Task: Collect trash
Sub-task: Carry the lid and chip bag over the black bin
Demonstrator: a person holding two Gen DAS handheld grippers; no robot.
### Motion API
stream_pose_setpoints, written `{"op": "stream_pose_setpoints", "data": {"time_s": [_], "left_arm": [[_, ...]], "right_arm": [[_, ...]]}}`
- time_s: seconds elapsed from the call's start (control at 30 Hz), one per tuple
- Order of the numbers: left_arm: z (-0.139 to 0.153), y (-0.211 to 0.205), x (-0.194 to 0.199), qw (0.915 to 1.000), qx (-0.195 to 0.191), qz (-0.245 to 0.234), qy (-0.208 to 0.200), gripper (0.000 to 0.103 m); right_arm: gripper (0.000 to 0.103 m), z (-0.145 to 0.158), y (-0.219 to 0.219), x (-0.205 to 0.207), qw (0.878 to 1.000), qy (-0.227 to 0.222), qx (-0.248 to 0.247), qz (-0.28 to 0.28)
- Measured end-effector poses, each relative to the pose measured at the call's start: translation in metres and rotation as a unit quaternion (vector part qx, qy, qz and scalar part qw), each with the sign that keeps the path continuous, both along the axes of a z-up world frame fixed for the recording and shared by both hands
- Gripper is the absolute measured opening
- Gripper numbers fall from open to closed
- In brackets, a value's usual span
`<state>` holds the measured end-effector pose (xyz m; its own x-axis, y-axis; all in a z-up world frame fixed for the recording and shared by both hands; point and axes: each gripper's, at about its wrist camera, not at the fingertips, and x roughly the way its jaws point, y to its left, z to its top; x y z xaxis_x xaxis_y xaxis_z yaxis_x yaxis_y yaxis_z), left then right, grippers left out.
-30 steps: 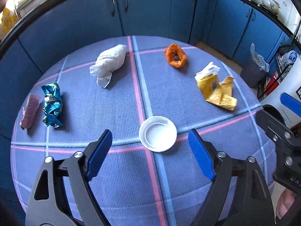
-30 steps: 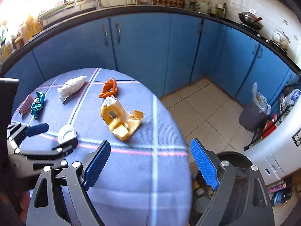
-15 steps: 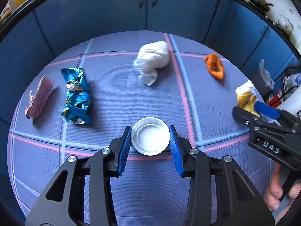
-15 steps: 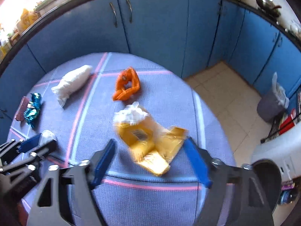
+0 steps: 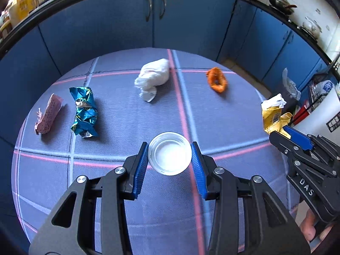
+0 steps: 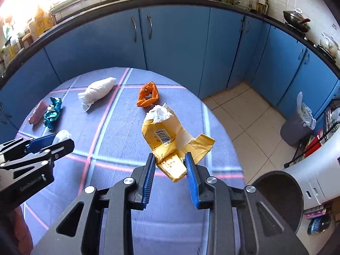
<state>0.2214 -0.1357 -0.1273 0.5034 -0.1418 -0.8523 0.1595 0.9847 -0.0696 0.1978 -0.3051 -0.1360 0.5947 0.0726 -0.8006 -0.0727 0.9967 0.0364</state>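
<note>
The left gripper points steeply down over the near middle of the tabletop, its blue pads pressed against both sides of a white cup. The right gripper, near the table's right edge and equally steep, has just been closing; its pads now pinch a crumpled yellow envelope. A hand grips its handle.
</note>
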Motion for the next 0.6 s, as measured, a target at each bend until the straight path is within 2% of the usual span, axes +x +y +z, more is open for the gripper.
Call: {"op": "stream_pose_setpoints", "data": {"time_s": [0.17,0.6], "left_arm": [[0.014,-0.008,-0.015,0.9999,0.0,-0.006,-0.011,0.041],[0.055,-0.017,-0.071,0.9984,0.017,-0.019,-0.051,0.041]], "right_arm": [[0.028,0.013,-0.013,-0.022,1.0,0.001,0.007,-0.01],[0.028,0.056,-0.034,-0.084,0.999,-0.034,0.031,-0.009]]}}
